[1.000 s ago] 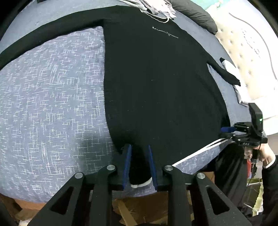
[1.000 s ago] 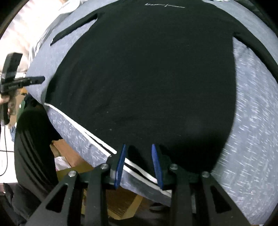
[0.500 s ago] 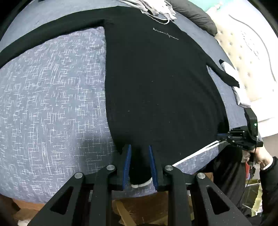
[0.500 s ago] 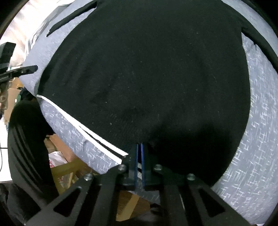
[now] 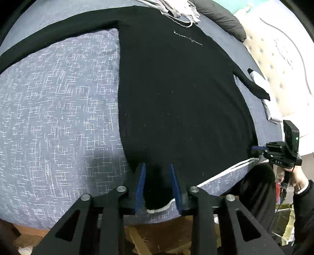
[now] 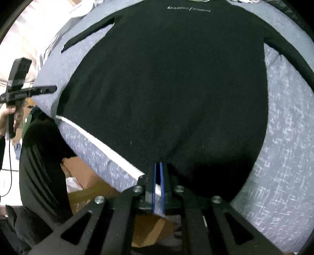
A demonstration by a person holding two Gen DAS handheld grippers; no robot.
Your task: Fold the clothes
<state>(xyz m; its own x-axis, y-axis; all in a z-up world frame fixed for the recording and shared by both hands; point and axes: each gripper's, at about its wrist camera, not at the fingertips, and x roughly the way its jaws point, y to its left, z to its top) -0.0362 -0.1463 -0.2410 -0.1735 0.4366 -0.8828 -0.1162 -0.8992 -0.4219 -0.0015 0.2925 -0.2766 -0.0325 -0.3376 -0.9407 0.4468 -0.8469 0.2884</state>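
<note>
A black long-sleeved sweater (image 5: 176, 94) lies flat, front up, on the blue-grey bedspread (image 5: 58, 117); it also shows in the right wrist view (image 6: 166, 88). Its white-edged hem hangs at the bed's near edge. My left gripper (image 5: 157, 172) is open, its blue pads either side of the hem's left corner. My right gripper (image 6: 158, 166) is shut on the hem near the other corner. Each gripper shows in the other's view: the right one (image 5: 257, 149), the left one (image 6: 47, 89).
A grey garment pile (image 5: 176, 7) and a dark pillow (image 5: 221, 17) lie beyond the collar. A tufted cream headboard (image 5: 284, 58) stands at the right. Cardboard boxes (image 6: 86, 180) sit on the floor below the bed edge.
My right gripper closed on the sweater hem and has drawn back a little. My left gripper stayed open around the hem's left corner.
</note>
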